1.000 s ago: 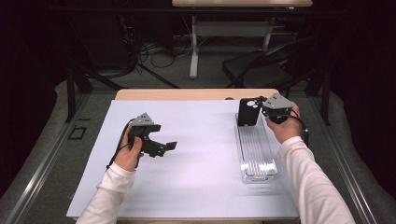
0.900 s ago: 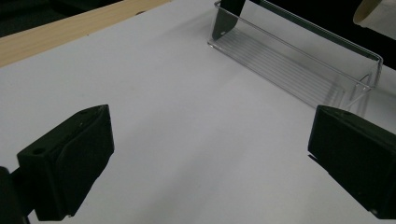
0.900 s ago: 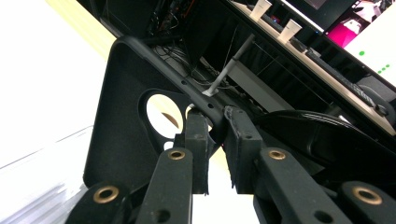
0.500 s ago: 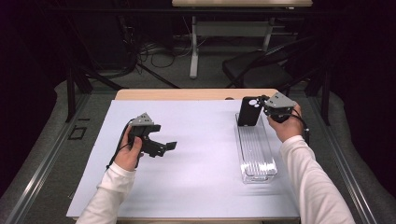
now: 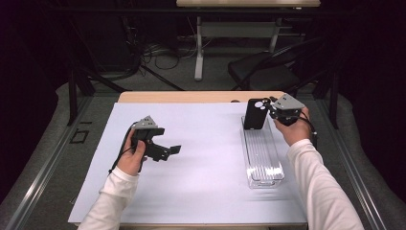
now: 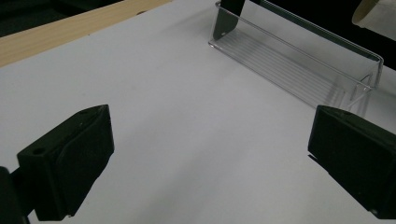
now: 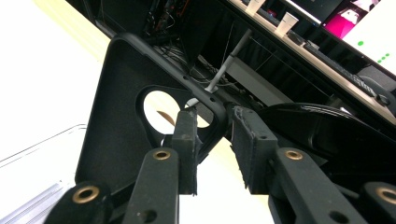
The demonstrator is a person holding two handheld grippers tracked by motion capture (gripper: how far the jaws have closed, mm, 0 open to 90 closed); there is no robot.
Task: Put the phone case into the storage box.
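Beyond the left gripper [image 6: 205,158], its jaws spread wide over white paper [image 6: 154,93], lies a clear tray [image 6: 299,60] ahead to its right.

I can't read a single letter, number or brand from here; the black phone case [image 5: 254,115] shows me a bare back, no logo; the clear plastic tray [image 5: 262,155] carries no label; the white sheet [image 5: 201,167] on the table is blank; far back in the right gripper view a bright screen [image 7: 373,32] glows pink and white, too blurred to read.
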